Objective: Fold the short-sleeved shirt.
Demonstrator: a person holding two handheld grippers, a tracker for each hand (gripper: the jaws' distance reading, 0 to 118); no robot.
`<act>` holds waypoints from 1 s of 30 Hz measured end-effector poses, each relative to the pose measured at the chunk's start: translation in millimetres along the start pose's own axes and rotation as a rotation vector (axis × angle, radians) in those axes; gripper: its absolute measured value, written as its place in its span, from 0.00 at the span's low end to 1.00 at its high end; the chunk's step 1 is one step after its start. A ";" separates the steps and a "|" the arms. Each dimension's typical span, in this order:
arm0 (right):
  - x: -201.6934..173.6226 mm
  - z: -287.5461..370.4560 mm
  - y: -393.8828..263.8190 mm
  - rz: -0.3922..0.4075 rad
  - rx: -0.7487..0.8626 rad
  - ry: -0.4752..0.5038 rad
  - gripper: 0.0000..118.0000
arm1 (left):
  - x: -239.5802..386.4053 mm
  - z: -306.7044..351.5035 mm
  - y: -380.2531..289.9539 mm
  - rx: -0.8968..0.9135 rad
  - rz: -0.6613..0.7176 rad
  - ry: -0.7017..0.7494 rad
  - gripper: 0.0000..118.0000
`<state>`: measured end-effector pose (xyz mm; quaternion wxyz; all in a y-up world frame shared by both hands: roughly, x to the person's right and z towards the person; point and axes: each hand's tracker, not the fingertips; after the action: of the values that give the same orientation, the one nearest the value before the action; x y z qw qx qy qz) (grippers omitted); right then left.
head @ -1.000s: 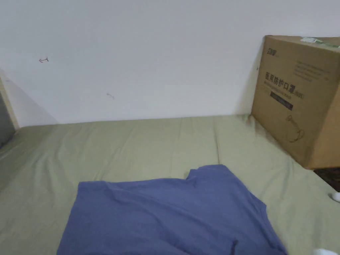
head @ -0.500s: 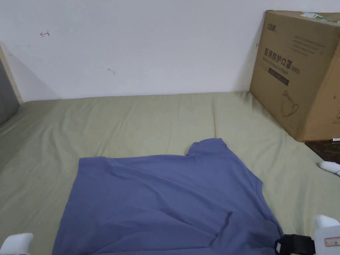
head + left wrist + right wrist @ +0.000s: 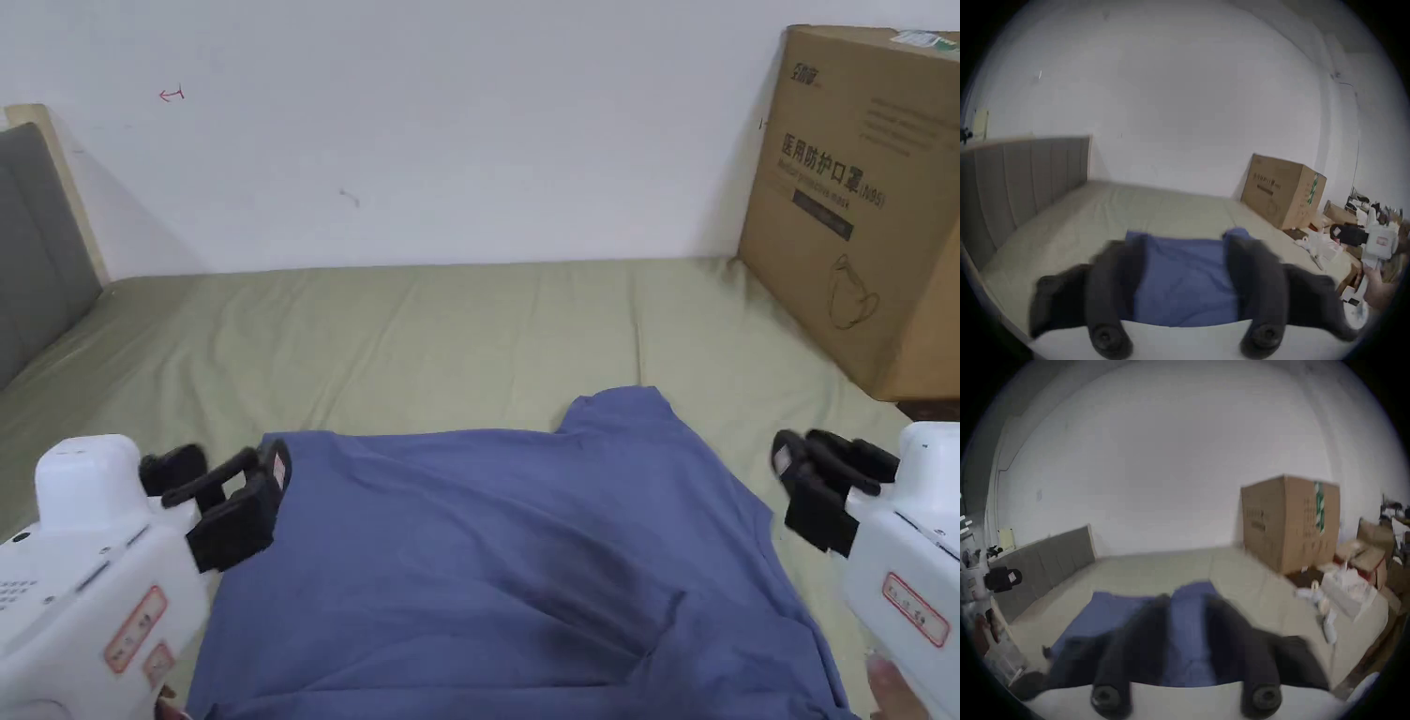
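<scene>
A blue short-sleeved shirt (image 3: 525,562) lies spread flat on an olive-green bed sheet (image 3: 450,328), one sleeve pointing toward the far wall. My left gripper (image 3: 225,469) hovers at the shirt's far left corner, jaws wide apart and empty. In the left gripper view its jaws (image 3: 1185,243) frame the shirt (image 3: 1186,280) below. My right gripper (image 3: 806,455) hangs just off the shirt's right edge, open with a narrower gap. The right gripper view (image 3: 1187,600) is blurred, with the shirt (image 3: 1106,613) seen beneath.
A large cardboard box (image 3: 862,197) stands at the bed's far right corner against the white wall. A grey padded headboard (image 3: 37,244) borders the left side. Clutter of boxes and bags (image 3: 1349,579) lies beyond the bed's right edge.
Both grippers have risen from the bottom corners of the head view to either side of the shirt. The head camera has shifted a little; the shirt lies as before.
</scene>
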<state>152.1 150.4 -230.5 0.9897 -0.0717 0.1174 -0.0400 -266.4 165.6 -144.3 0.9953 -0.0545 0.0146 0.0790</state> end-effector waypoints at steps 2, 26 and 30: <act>-3.7 -0.1 2.3 -0.038 0.043 0.014 0.04 | 3.0 -3.3 -4.3 0.034 -0.047 0.047 0.04; 26.9 -29.4 -20.8 -0.051 -0.260 0.072 0.00 | -136.4 -86.3 -105.0 -1.103 0.036 0.154 0.87; 38.2 -27.6 -37.2 -0.077 -0.320 0.055 0.00 | -156.5 -87.0 -140.9 -1.092 0.089 0.186 0.87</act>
<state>180.2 106.3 -260.1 0.9599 -0.2316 0.1462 -0.0604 -400.2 -6.7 -209.9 0.8126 -0.5686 0.0615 0.1118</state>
